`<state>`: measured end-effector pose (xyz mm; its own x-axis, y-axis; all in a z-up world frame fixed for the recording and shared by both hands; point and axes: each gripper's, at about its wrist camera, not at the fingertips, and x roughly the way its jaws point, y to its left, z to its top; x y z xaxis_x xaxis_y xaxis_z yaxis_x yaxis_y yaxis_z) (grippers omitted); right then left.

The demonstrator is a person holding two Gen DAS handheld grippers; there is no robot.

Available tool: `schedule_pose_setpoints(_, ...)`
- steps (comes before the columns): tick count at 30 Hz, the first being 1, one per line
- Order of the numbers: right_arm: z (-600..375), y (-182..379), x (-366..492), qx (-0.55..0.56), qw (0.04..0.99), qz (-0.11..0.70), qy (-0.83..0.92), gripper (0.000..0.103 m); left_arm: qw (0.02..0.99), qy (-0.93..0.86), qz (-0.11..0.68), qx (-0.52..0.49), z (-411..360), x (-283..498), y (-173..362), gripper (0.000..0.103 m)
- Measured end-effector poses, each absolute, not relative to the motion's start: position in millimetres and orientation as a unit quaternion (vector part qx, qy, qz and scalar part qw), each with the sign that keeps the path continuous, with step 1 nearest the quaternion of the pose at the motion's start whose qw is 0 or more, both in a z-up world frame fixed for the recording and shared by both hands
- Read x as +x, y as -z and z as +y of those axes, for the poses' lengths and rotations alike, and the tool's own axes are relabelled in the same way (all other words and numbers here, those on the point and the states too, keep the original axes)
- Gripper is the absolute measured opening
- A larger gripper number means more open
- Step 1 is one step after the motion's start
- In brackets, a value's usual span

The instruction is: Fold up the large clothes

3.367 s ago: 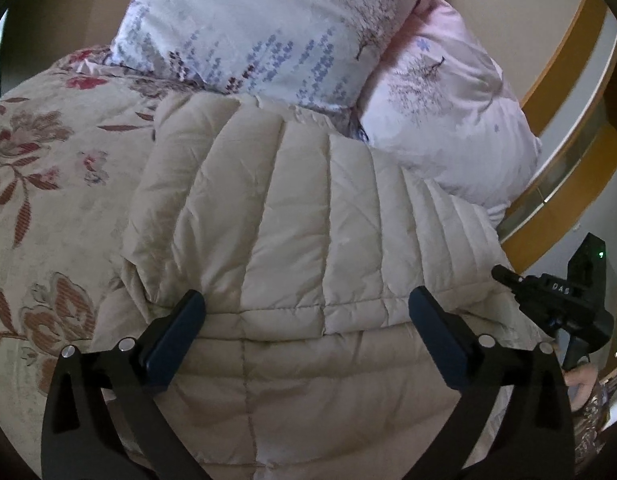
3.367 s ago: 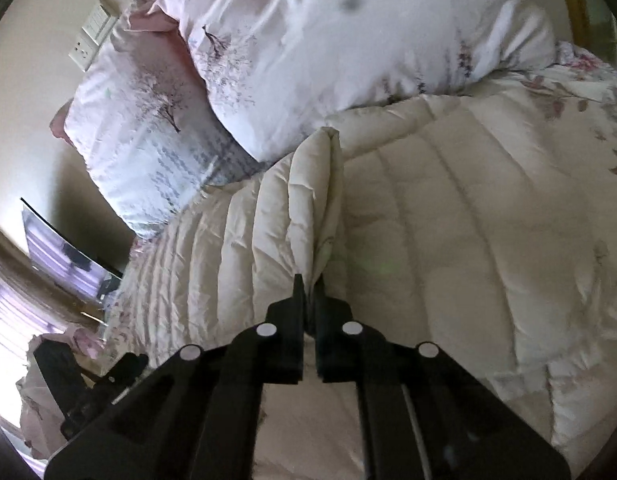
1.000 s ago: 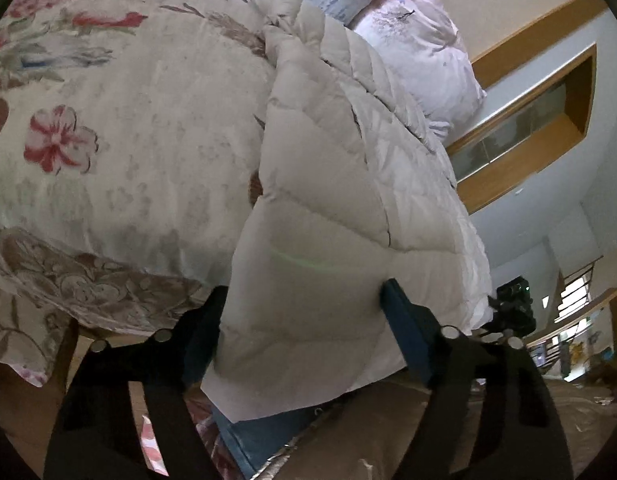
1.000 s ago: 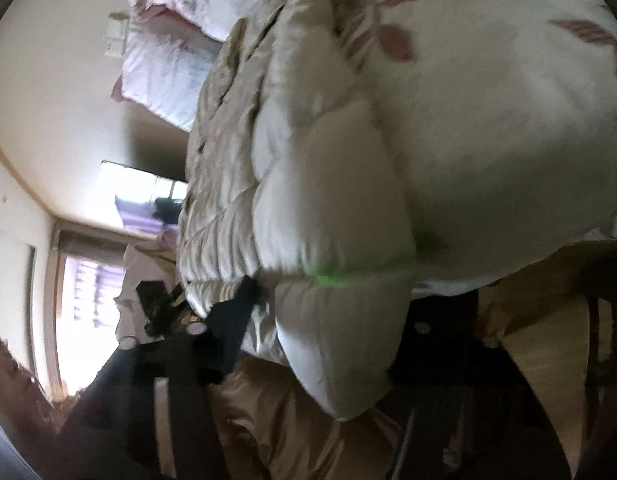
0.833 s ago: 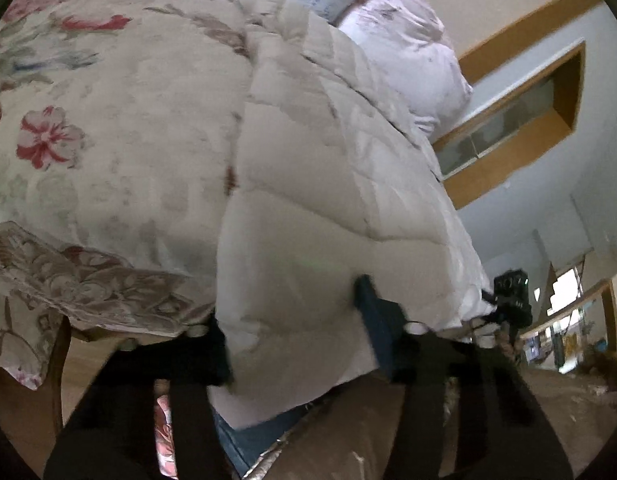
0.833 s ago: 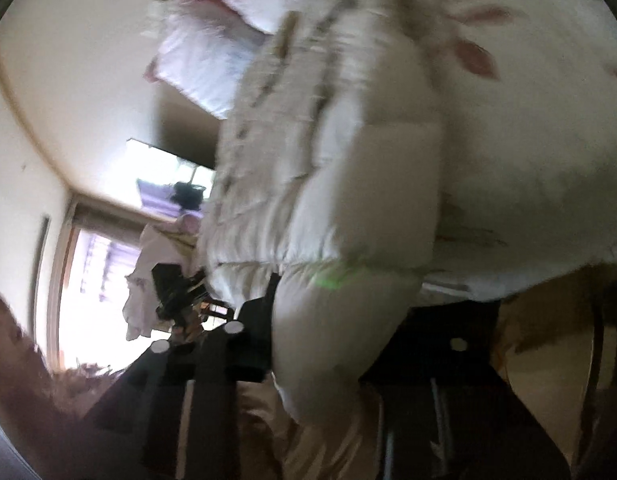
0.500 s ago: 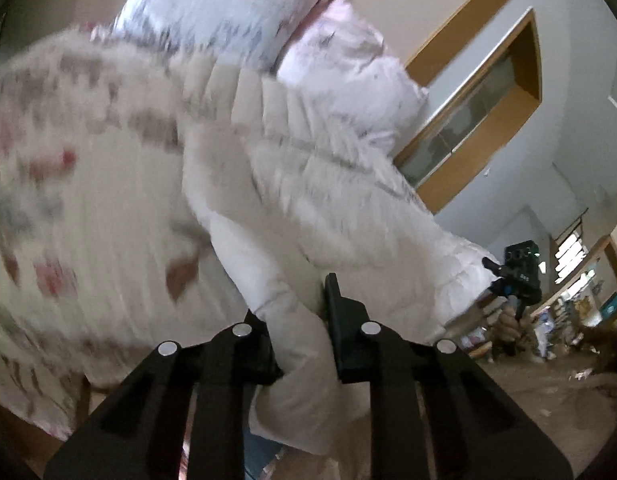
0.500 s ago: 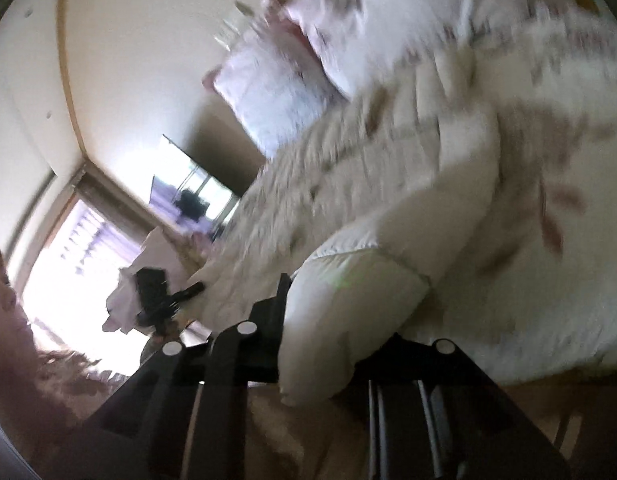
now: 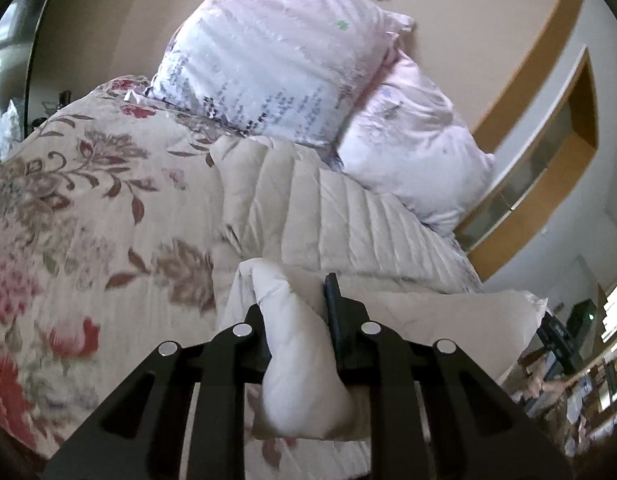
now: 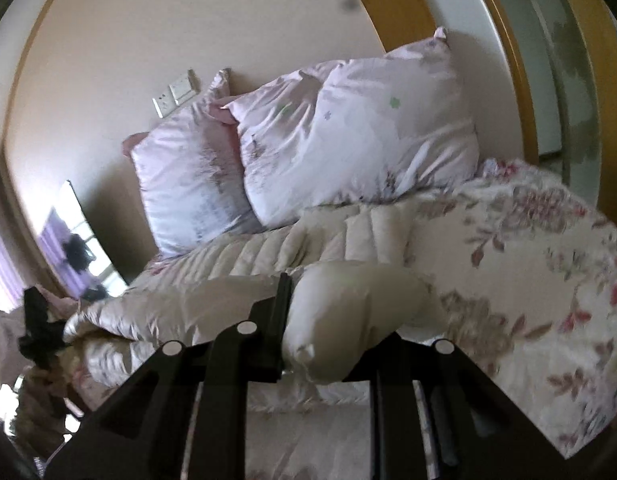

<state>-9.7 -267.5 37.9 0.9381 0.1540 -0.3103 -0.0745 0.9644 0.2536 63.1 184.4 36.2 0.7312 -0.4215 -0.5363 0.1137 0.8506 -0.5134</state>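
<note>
A cream quilted puffer jacket (image 9: 332,208) lies along the bed toward the pillows, and its near hem is lifted off the bed edge. My left gripper (image 9: 296,312) is shut on one puffy corner of that hem, which bulges between the fingers. In the right wrist view the jacket (image 10: 268,252) stretches left, and my right gripper (image 10: 328,312) is shut on the other hem corner, with the right finger hidden behind the fabric. The other gripper shows small at far right (image 9: 560,336) and far left (image 10: 38,328).
A floral bedspread (image 9: 88,208) covers the bed (image 10: 528,280). Two pale pink pillows (image 9: 276,52) (image 10: 348,132) lean on the wall at the head. A wood-trimmed wall panel (image 9: 548,168) runs on one side, a bright window (image 10: 76,248) on the other.
Both grippers closed on the jacket's hem hanging at the bed edge and rose with it. The views swung from beside the mattress to above the bed, facing the pillows.
</note>
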Motion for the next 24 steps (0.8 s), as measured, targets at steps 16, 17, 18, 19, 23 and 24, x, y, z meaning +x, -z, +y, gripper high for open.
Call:
schedule_pose_setpoints(16,-249.0,-76.7,94.8,0.056,0.990,0.129,0.024,0.018,0.921,0.109,0.301,-0.223,187.7,186.6,-78.3,0.018)
schedule_pose_setpoints(17,-251.8,-75.1,107.9,0.063,0.988,0.135,0.029,0.018,0.918,0.106,0.305,-0.230,188.4,199.8,-74.7,0.018)
schedule_pose_setpoints(18,-255.4,-71.2,122.5,0.072,0.986,0.145,0.032,0.018,0.916,0.104,0.308,-0.234,188.6,206.8,-72.3,0.018)
schedule_pose_setpoints(19,-257.8,-67.2,133.4,0.079,0.984,0.156,0.035,0.018,0.912,0.098,0.315,-0.242,189.4,218.0,-65.4,0.018)
schedule_pose_setpoints(23,-271.4,-40.7,181.5,0.127,0.966,0.221,0.041,0.018,0.894,0.086,0.338,-0.282,196.6,243.7,-37.9,0.018)
schedule_pose_setpoints(24,-273.7,-35.9,188.9,0.137,0.963,0.229,0.042,0.018,0.889,0.086,0.341,-0.295,199.1,247.6,-32.6,0.018)
